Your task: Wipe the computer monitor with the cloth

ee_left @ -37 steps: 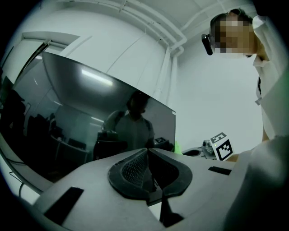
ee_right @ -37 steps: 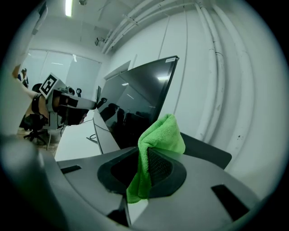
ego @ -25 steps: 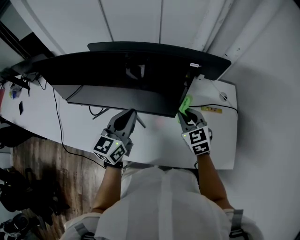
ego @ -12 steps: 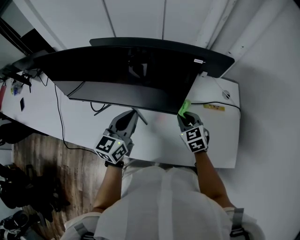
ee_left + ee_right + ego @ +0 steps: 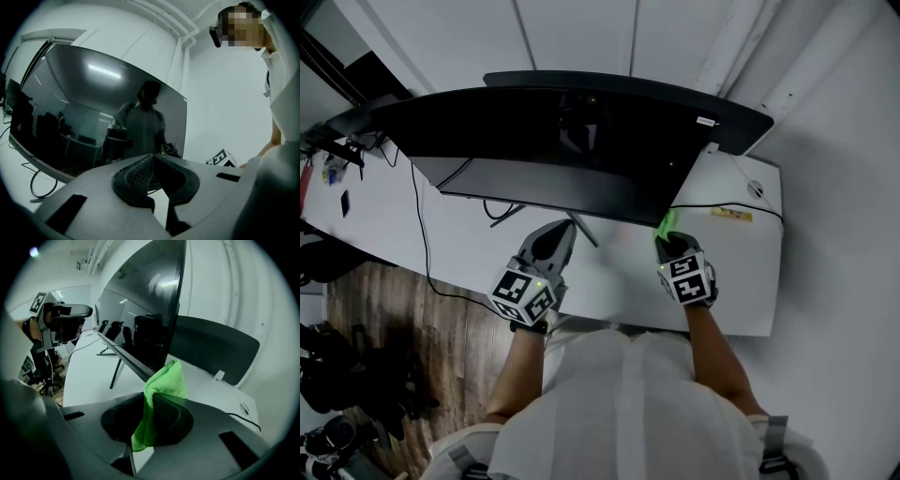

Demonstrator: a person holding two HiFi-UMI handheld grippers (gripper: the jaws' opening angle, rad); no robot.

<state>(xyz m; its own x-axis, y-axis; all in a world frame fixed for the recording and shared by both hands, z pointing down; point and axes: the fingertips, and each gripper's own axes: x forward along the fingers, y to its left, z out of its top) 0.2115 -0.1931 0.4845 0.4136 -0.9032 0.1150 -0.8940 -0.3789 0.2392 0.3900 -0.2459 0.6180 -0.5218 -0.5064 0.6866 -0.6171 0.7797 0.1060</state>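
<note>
Curved black computer monitor stands on its thin metal stand on the white counter, screen dark and showing reflections of the room. My right claw is clamped on the bright green microfibre cloth, pads tight on the fold. One bunch of the cloth sticks up past the tips and a tail hangs down between the jaws. The cloth sits right at the screen's lower right corner, against its bottom edge; whether it touches the glass, I cannot tell. My left claw has its jaws together with nothing between them, low over the counter and facing the middle of the screen. A black cable trails across the counter's left side.
</note>
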